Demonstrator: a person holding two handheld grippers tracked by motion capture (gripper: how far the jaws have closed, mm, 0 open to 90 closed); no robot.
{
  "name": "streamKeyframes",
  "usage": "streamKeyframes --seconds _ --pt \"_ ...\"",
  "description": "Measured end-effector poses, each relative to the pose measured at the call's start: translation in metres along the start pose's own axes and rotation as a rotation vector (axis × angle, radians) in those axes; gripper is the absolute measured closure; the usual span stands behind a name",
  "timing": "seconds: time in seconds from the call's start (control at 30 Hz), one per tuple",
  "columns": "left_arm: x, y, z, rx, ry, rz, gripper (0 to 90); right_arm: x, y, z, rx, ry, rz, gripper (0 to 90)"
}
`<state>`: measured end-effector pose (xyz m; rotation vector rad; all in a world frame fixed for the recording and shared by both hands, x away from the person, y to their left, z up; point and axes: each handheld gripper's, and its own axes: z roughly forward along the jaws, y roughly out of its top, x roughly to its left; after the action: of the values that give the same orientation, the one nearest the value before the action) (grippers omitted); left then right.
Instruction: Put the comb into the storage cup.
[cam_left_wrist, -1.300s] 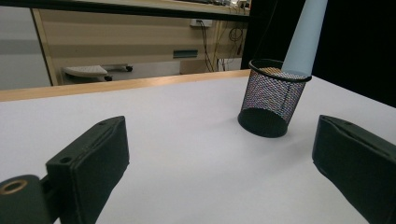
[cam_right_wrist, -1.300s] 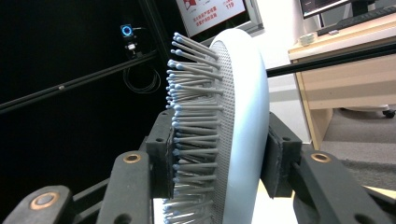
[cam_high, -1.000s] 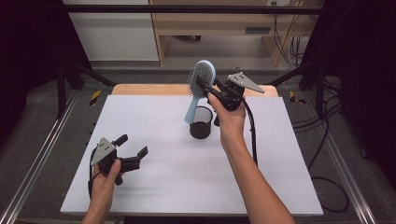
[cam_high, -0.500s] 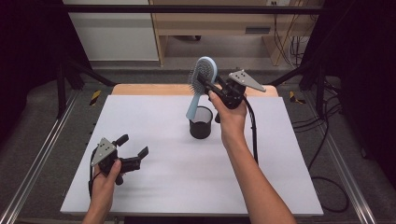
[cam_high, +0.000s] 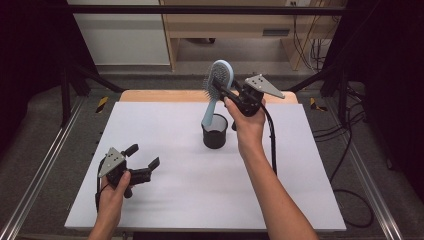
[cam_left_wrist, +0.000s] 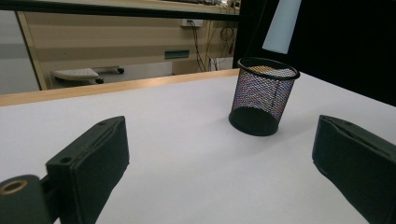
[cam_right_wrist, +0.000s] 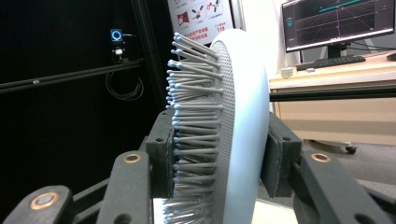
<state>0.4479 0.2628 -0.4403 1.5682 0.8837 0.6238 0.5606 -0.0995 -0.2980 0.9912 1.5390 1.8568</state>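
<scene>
Holding the hairbrush (cam_high: 218, 80) by its head in my right tongs (cam_high: 223, 93), clenched, handle tip inside the mesh cup (cam_high: 215, 132) rim. Lower straight, keep it vertical, release only once seated. Left tongs (cam_high: 142, 162) at 8 o'clock on the worktop (cam_high: 165, 200) stand released.

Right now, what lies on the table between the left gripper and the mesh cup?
Nothing: in the left gripper view, bare white table runs from the open left gripper to the mesh cup. The high view agrees.

Premises: a laboratory recording station.
A white-topped table (cam_high: 165, 200) stood inside a black metal frame (cam_high: 65, 85) with dark curtains; loose cables (cam_high: 350, 150) lay on the grey floor, and a monitor (cam_right_wrist: 338, 21) showing plotted graphs sat on a wooden desk (cam_right_wrist: 336, 70).
</scene>
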Motion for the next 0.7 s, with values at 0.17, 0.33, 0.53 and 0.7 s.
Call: streamKeyframes --seconds 0.17,0.33,0.53,0.7 --pt "0.0009 0.0000 -0.0005 -0.001 0.002 -0.003 3.9 0.0007 0.0001 0.0000 -0.002 0.000 -0.007 54.5" --pt "0.0014 -0.0002 -0.0003 0.000 0.001 -0.005 3.9 0.0004 0.0009 -0.0001 -0.008 -0.003 -0.013 54.5" --pt "0.0005 -0.0005 0.0005 0.005 -0.004 -0.001 3.9 -0.0002 0.0016 -0.0007 -0.014 -0.014 -0.033 54.6" --pt "0.0004 -0.0007 0.0009 0.005 -0.006 -0.001 3.9 -0.0007 0.0013 -0.0008 -0.018 -0.016 -0.046 54.6"
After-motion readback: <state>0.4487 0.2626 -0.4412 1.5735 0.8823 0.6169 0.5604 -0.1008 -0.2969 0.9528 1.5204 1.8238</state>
